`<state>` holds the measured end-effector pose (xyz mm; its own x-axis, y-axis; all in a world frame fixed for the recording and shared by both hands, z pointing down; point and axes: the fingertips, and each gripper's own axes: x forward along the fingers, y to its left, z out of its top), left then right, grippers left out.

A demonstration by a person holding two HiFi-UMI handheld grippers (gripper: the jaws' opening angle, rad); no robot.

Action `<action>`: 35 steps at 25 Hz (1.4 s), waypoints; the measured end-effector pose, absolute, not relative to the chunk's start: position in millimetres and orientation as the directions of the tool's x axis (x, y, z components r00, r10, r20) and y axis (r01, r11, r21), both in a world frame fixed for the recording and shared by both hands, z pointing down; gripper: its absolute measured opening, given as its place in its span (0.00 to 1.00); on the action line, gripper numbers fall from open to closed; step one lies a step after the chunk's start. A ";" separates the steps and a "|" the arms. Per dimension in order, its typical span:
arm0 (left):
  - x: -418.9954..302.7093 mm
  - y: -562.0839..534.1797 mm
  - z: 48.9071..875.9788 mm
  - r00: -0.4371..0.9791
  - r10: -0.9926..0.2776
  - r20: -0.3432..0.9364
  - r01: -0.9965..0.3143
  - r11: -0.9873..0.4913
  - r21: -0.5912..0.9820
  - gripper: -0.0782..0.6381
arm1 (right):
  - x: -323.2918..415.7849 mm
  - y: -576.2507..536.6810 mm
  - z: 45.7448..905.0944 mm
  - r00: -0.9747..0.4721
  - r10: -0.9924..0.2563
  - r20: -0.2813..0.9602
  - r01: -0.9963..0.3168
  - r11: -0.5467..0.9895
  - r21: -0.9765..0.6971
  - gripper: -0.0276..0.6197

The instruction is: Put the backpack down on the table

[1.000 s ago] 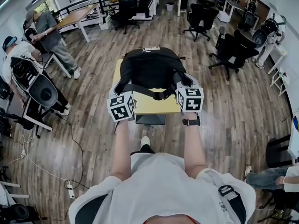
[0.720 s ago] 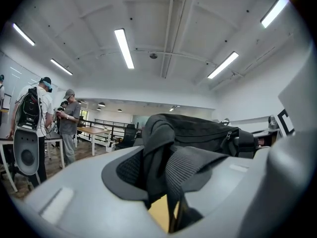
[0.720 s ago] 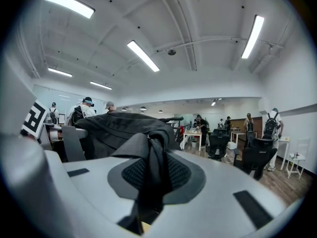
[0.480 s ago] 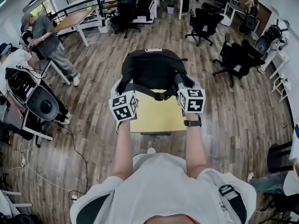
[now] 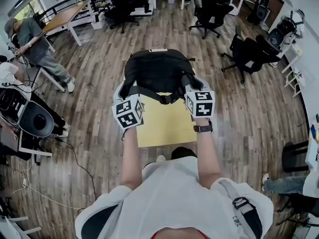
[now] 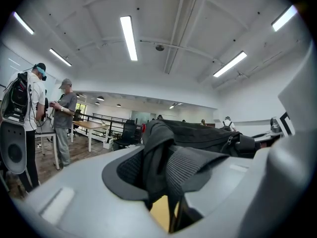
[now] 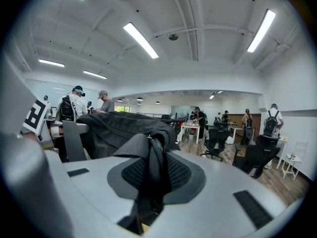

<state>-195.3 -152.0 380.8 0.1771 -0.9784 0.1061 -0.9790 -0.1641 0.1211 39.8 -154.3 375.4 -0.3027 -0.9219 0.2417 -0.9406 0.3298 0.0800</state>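
Note:
A black backpack (image 5: 158, 72) hangs between my two grippers over the far part of a small yellow-topped table (image 5: 167, 126). My left gripper (image 5: 124, 94) is shut on the bag's left side, where a black fabric fold (image 6: 158, 162) is pinched between the jaws. My right gripper (image 5: 192, 88) is shut on the right side, clamping a zippered black fold (image 7: 153, 172). A strap (image 5: 154, 95) sags across the bag's near face. Whether the bag's bottom touches the tabletop is hidden.
Black office chairs (image 5: 212, 15) stand beyond and to the right (image 5: 249, 54) on the wooden floor. A person (image 5: 35, 41) stands at the left by desks with equipment (image 5: 30, 118). A long wooden table (image 5: 62, 18) is at far left.
Both grippers have carried the backpack forward with me; the yellow table now lies directly beneath the arms and more of its top shows in front of the bag.

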 end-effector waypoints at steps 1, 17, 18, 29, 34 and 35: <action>-194.1 -162.4 381.4 0.184 -0.976 0.115 -0.978 -0.170 0.121 0.29 | 40.1 -161.9 376.7 -0.293 -0.923 0.249 -0.943 0.322 0.080 0.13; -155.7 -282.0 415.9 0.182 -0.963 0.199 -0.982 -0.168 0.086 0.29 | 77.5 -295.9 416.9 -0.314 -0.895 0.317 -0.938 0.345 0.043 0.13; -156.5 -286.5 420.8 0.179 -0.962 0.208 -0.983 -0.165 0.080 0.29 | 76.4 -300.4 421.7 -0.318 -0.890 0.326 -0.936 0.349 0.040 0.13; -159.2 -321.6 482.2 0.155 -0.933 0.325 -0.987 -0.130 0.098 0.29 | 72.7 -336.2 476.6 -0.337 -0.839 0.428 -0.926 0.377 0.011 0.13; -160.6 -330.4 505.1 0.143 -0.916 0.375 -0.988 -0.112 0.104 0.29 | 70.8 -347.4 502.9 -0.340 -0.814 0.471 -0.924 0.383 -0.007 0.13; -159.3 -333.3 508.8 0.141 -0.912 0.384 -0.989 -0.111 0.099 0.29 | 71.9 -350.2 508.2 -0.340 -0.810 0.478 -0.924 0.381 -0.012 0.13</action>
